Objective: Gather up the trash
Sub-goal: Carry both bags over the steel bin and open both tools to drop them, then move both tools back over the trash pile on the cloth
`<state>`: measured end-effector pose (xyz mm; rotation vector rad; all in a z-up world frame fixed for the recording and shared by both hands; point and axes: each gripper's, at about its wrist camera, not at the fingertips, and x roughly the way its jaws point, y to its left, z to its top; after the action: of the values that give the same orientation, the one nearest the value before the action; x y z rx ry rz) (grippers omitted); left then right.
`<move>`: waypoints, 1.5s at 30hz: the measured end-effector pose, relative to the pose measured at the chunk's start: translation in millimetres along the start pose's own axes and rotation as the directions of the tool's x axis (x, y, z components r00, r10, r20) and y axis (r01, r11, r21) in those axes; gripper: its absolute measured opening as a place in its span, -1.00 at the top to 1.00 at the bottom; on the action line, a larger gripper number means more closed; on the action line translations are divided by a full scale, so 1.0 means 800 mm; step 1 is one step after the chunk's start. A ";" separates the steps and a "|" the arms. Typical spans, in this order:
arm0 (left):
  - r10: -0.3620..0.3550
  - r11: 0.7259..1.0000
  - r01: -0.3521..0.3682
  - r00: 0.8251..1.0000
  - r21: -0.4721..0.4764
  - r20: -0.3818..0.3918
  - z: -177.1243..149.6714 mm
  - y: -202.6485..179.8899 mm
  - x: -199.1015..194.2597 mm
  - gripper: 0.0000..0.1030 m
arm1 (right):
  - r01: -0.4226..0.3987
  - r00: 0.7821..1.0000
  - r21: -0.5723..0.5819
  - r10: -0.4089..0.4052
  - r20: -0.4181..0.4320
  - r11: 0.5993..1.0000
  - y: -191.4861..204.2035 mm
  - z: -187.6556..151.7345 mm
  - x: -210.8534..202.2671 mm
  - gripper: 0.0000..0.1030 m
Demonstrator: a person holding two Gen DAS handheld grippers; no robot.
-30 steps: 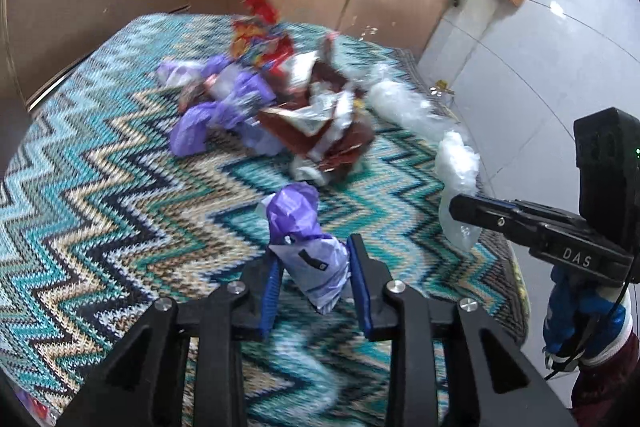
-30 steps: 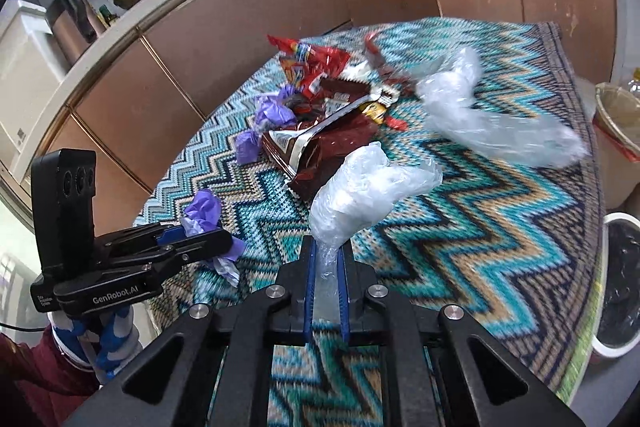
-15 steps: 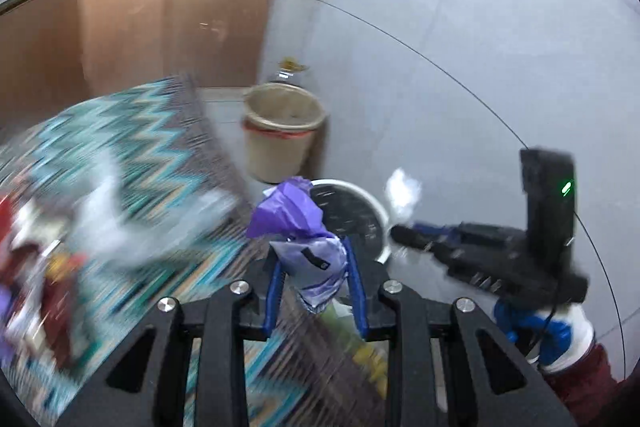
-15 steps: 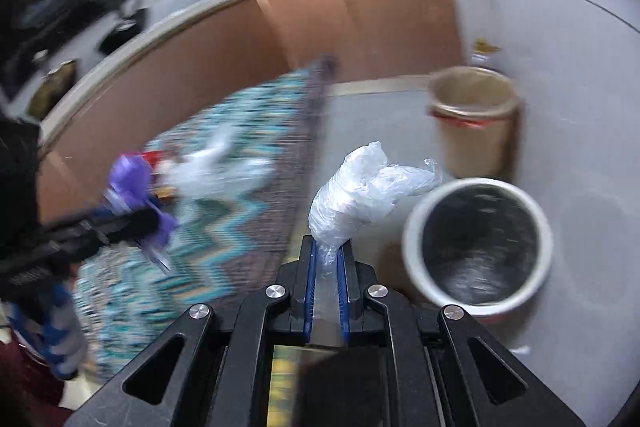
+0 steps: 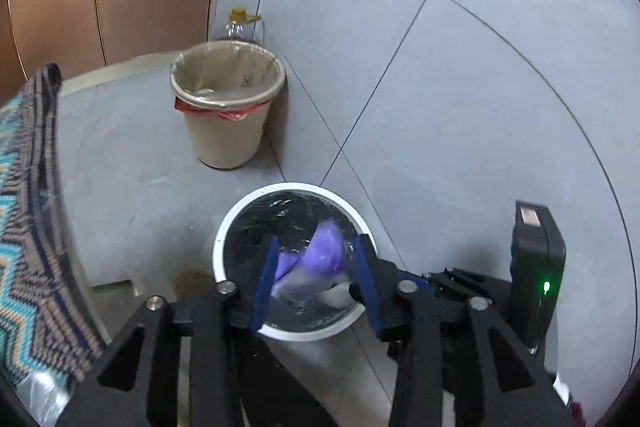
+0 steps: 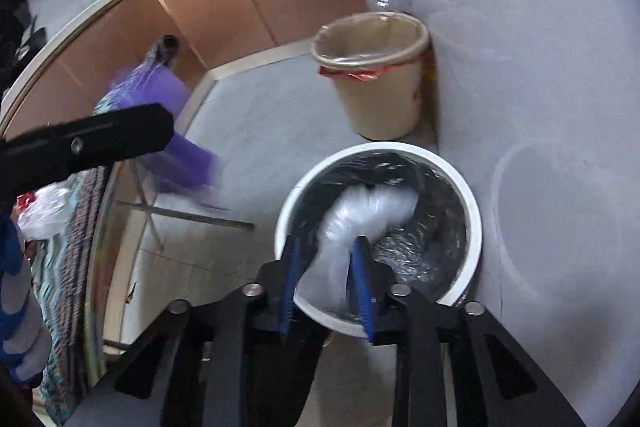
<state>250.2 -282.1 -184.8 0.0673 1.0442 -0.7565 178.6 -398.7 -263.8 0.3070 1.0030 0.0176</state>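
Purple wrapper [image 5: 320, 259] between opening left tool [image 5: 314, 281] over black-lined white bin [image 5: 244, 215] — release for drop; clear plastic [image 6: 360, 223] slipping from opening right tool [image 6: 326, 283] — same bin.

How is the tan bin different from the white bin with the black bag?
The tan bin stands back by the wall; the white bin is nearer, right under the claws. The tan bin has a clear liner over red plastic at its rim; the white bin has a shiny black liner. A purple wrapper and a clear plastic bag are over the white bin, none over the tan bin. Both are round, open-topped and on the floor.
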 end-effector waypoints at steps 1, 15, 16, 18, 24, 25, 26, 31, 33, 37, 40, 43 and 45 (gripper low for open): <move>-0.001 1.000 0.001 1.000 -0.004 -0.002 0.003 0.000 0.004 0.22 | 0.010 1.000 0.008 -0.010 -0.001 1.000 -0.004 0.001 0.003 0.34; 0.038 0.999 -0.039 0.983 0.003 0.177 -0.019 -0.015 -0.074 0.22 | 0.025 0.996 0.020 -0.027 0.081 0.999 0.016 -0.008 -0.049 0.33; 0.044 0.999 -0.046 0.980 0.005 0.196 -0.024 -0.015 -0.087 0.21 | 0.025 0.995 0.014 -0.026 0.095 1.000 0.023 -0.008 -0.058 0.33; 0.058 0.998 -0.063 0.972 0.011 0.226 -0.034 -0.016 -0.113 0.21 | 0.025 0.992 -0.001 -0.025 0.121 1.000 0.037 -0.008 -0.075 0.33; 0.095 0.992 -0.114 0.953 0.049 0.288 -0.073 -0.016 -0.191 0.21 | 0.025 0.979 -0.073 -0.010 0.205 0.997 0.091 -0.007 -0.135 0.33; 0.102 0.992 -0.121 0.948 0.046 0.301 -0.080 -0.014 -0.205 0.21 | 0.026 0.976 -0.089 -0.006 0.219 0.996 0.102 -0.008 -0.146 0.32; 0.107 0.992 -0.124 0.944 0.038 0.311 -0.087 -0.009 -0.218 0.21 | 0.025 0.973 -0.102 -0.001 0.229 0.994 0.111 -0.009 -0.154 0.31; 0.157 0.987 -0.156 0.913 -0.035 0.375 -0.128 0.022 -0.286 0.13 | 0.019 0.959 -0.181 0.033 0.280 0.983 0.162 -0.019 -0.200 0.28; 0.188 0.982 -0.174 0.898 -0.071 0.399 -0.145 0.039 -0.314 0.06 | 0.014 0.954 -0.209 0.050 0.296 0.978 0.182 -0.024 -0.217 0.26; 0.244 0.969 -0.207 0.860 -0.131 0.448 -0.179 0.069 -0.362 0.05 | 0.011 0.944 -0.261 0.076 0.322 0.965 0.218 -0.034 -0.248 0.22; 0.277 0.960 -0.216 0.838 -0.180 0.470 -0.207 0.092 -0.395 0.04 | 0.011 0.936 -0.297 0.094 0.339 0.955 0.243 -0.043 -0.268 0.19; 0.312 0.947 -0.225 0.820 -0.231 0.480 -0.235 0.119 -0.425 0.04 | 0.007 0.929 -0.326 0.115 0.352 0.945 0.262 -0.053 -0.287 0.17; 0.329 0.938 -0.221 0.812 -0.267 0.481 -0.256 0.139 -0.445 0.04 | 0.003 0.925 -0.346 0.129 0.359 0.938 0.276 -0.060 -0.298 0.17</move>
<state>62.5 71.2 -40.5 -0.1519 0.5628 -0.3624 37.6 -212.7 -33.1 0.0191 0.5902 0.1845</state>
